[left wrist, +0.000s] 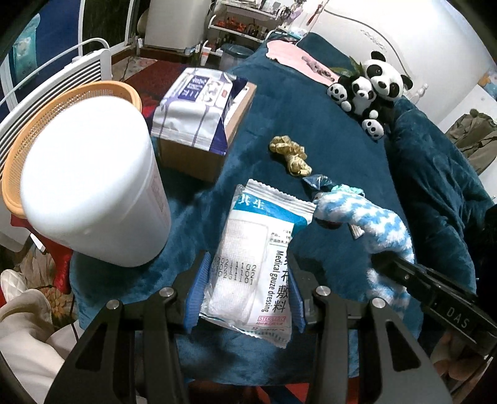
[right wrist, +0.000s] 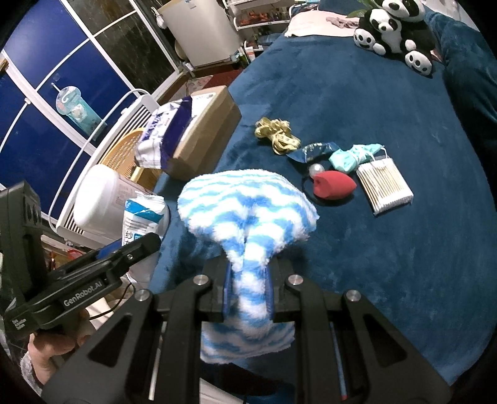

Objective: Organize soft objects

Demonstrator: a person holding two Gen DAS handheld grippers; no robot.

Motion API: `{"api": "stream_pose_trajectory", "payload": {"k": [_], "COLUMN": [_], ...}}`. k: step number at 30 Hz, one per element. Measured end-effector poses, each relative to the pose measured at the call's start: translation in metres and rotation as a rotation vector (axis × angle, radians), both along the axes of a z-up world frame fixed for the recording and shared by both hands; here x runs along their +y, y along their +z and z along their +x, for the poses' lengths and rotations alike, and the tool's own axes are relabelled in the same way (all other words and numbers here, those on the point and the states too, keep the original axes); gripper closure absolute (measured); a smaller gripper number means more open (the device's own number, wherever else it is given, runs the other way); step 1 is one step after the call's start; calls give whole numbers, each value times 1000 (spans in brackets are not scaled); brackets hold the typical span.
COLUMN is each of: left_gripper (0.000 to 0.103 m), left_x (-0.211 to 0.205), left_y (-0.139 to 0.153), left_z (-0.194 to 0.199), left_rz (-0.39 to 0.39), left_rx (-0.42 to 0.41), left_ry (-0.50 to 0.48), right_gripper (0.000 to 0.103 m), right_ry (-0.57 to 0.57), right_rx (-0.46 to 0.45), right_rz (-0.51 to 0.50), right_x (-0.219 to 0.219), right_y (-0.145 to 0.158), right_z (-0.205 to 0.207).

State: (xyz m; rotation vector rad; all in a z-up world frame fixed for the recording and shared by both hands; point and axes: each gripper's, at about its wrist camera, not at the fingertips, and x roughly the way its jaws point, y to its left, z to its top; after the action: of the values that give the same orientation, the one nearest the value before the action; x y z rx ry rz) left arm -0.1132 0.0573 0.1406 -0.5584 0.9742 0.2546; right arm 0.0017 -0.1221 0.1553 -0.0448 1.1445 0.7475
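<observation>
My left gripper [left wrist: 248,292] is shut on a white and blue medical gauze dressing packet [left wrist: 257,248], which its blue pads press from both sides above the dark blue blanket [left wrist: 326,149]. My right gripper [right wrist: 248,279] is shut on a fluffy blue-and-white striped cloth [right wrist: 248,211], which bunches between the pads and fans out above them. In the left wrist view the right gripper [left wrist: 385,262] comes in from the right with that cloth [left wrist: 372,223] beside the packet. In the right wrist view the left gripper [right wrist: 139,245] and the packet [right wrist: 143,214] show at the left.
A white tub [left wrist: 93,186] stands before an orange basket [left wrist: 62,102]. A cardboard box [left wrist: 198,155] carries a wipes pack [left wrist: 198,102]. On the blanket lie a gold tape bundle [right wrist: 276,133], a red sponge [right wrist: 334,185], cotton swabs [right wrist: 385,186], a teal bow [right wrist: 354,155] and panda plushes [right wrist: 391,28].
</observation>
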Motion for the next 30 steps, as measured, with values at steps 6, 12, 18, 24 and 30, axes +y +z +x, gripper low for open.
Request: {"api": "stream_pose_trajectory", "payload": {"k": [6, 12, 18, 24, 30], "left_gripper": [56, 56, 56, 56, 56], "left_x": [4, 12, 23, 36, 54], "left_y": [14, 31, 43, 54, 62], "left_z": [-2, -5, -11, -17, -26], "left_rz": [-4, -5, -11, -19, -23], "left_rx": [-31, -61, -81, -98, -110], "left_ry": [3, 14, 31, 55, 85], "right_gripper": [86, 85, 85, 85, 85], "right_ry": [9, 20, 39, 56, 81], "right_rx": [-17, -40, -52, -64, -75], "right_rz": [17, 30, 43, 50, 55], "right_x": [7, 18, 29, 43, 62], "right_y": [17, 31, 43, 55, 66], "right_z": [-2, -3, -5, -8, -11]}}
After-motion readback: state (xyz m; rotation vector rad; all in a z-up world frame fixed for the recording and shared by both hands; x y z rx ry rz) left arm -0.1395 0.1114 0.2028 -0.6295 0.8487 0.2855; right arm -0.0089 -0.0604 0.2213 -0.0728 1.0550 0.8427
